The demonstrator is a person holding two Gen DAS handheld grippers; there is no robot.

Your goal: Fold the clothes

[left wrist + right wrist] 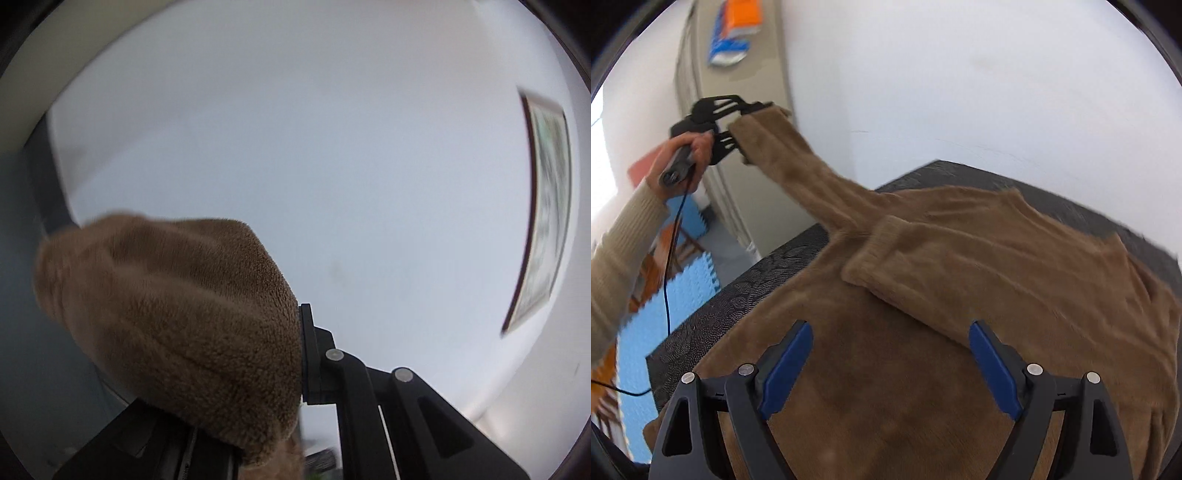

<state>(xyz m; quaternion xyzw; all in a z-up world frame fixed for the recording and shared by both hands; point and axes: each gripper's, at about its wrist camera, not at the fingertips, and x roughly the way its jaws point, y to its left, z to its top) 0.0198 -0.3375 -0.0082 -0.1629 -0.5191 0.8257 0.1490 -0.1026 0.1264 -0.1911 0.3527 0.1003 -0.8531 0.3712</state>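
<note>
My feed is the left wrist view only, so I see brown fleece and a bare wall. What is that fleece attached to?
Observer: It is a sleeve of a brown sweater lying on a dark table.
Operator: Is the sleeve lifted?
Observer: Yes, the left tongs hold its cuff above the table, off the left edge.
Operator: And the other sleeve?
Observer: It lies folded across the sweater's chest.
Operator: The right tongs?
Observer: Right tongs are open above the sweater, gripping nothing.

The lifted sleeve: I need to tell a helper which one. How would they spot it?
A brown sweater lies on the dark table. One sleeve lies folded across it; the lifted sleeve rises off the table's edge, its cuff clamped in the left gripper.
</note>
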